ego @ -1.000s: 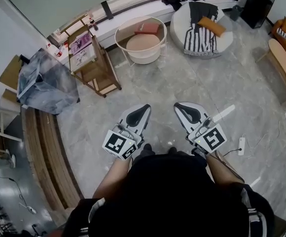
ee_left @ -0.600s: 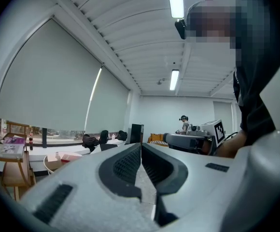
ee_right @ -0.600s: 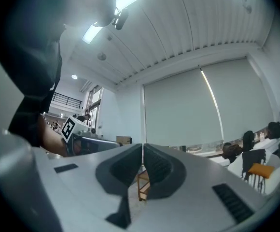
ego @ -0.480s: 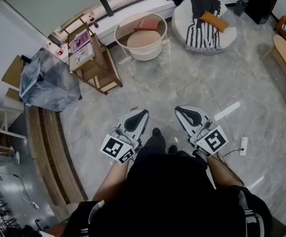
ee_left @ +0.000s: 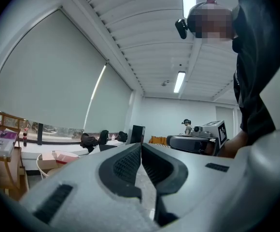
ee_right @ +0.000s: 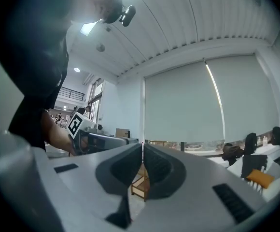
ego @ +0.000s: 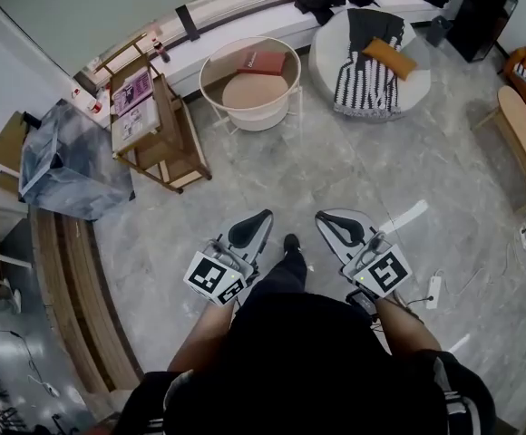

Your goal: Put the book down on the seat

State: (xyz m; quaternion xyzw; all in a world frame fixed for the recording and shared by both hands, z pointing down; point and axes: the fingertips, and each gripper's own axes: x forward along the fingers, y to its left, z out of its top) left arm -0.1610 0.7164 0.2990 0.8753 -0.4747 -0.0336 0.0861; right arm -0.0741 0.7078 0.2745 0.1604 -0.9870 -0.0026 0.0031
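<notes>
approach step, likely: left gripper (ego: 259,217) and right gripper (ego: 323,217), fingers closed and empty, well short of the red book (ego: 263,62) on the far round tabletop (ego: 245,93) left of the seat (ego: 410,84); next calls for reaching, opening.

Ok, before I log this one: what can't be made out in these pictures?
- Red book, cover print: too small in the head view. In the left gripper view it is small and partly behind the shut left claw.
- Round seat: in the right gripper view, mostly covered by the shut right claw and cut by the right edge.
- Wooden bench: in the head view, cut off by the right edge.
</notes>
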